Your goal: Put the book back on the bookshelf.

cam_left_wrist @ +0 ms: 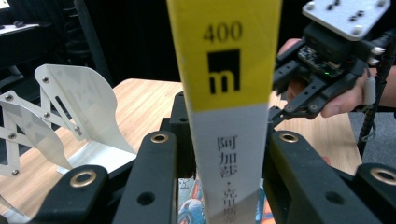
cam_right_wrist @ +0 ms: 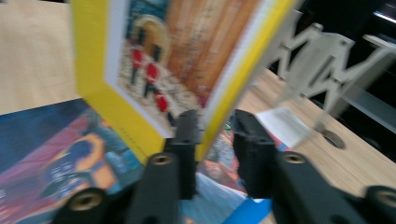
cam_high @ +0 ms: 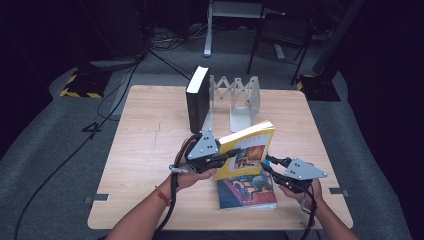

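My left gripper (cam_high: pixel 231 154) holds a thick yellow book (cam_high: pixel 247 150) upright and tilted above the table, shut on its spine (cam_left_wrist: pixel 224 70). The jaws of my right gripper (cam_high: pixel 270 164) straddle the book's lower right corner (cam_right_wrist: pixel 177 56) and stand open, with a gap between one jaw and the cover. In the left gripper view the right gripper (cam_left_wrist: pixel 289 93) shows behind the book with its fingers spread. Under the yellow book a colourful paperback (cam_high: pixel 247 192) lies flat near the front edge of the table.
A black book (cam_high: pixel 197 100) stands upright at the back, against the left end of a silver expandable book rack (cam_high: pixel 240 95). The wooden table (cam_high: pixel 150 140) has bare room on its left side. Dark floor, cables and chair legs lie beyond the table.
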A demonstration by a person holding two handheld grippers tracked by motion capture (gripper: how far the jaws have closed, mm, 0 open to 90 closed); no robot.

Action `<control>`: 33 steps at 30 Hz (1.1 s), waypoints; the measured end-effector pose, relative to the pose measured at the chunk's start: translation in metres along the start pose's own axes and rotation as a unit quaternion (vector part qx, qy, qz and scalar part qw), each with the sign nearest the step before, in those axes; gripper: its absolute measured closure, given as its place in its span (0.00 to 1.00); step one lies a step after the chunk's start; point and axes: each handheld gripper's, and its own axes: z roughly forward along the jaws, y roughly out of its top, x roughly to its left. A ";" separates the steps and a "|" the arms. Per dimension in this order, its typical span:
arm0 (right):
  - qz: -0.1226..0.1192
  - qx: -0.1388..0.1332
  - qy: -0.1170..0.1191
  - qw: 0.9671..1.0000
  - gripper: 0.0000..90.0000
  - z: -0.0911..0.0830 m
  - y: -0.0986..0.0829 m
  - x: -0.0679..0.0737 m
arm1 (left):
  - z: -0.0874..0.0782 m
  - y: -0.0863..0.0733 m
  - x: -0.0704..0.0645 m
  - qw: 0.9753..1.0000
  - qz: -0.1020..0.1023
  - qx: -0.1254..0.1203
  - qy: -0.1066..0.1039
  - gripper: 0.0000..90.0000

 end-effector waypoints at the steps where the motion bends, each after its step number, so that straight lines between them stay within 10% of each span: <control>1: 0.000 0.000 0.000 1.000 0.75 0.000 0.000 0.000 | 0.000 0.001 -0.001 1.000 0.002 0.000 0.002 0.80; 12: 0.003 0.002 0.002 1.000 0.72 0.006 0.002 -0.001 | 0.007 0.029 -0.006 1.000 0.020 -0.014 0.001 0.77; 21: 0.034 0.010 -0.007 0.999 0.48 -0.013 -0.009 -0.020 | 0.008 0.032 0.001 1.000 -0.007 -0.004 0.022 0.81; 33: 0.079 0.137 -0.007 0.987 0.31 -0.028 -0.061 -0.051 | -0.007 0.048 0.027 0.996 -0.020 -0.025 0.088 0.82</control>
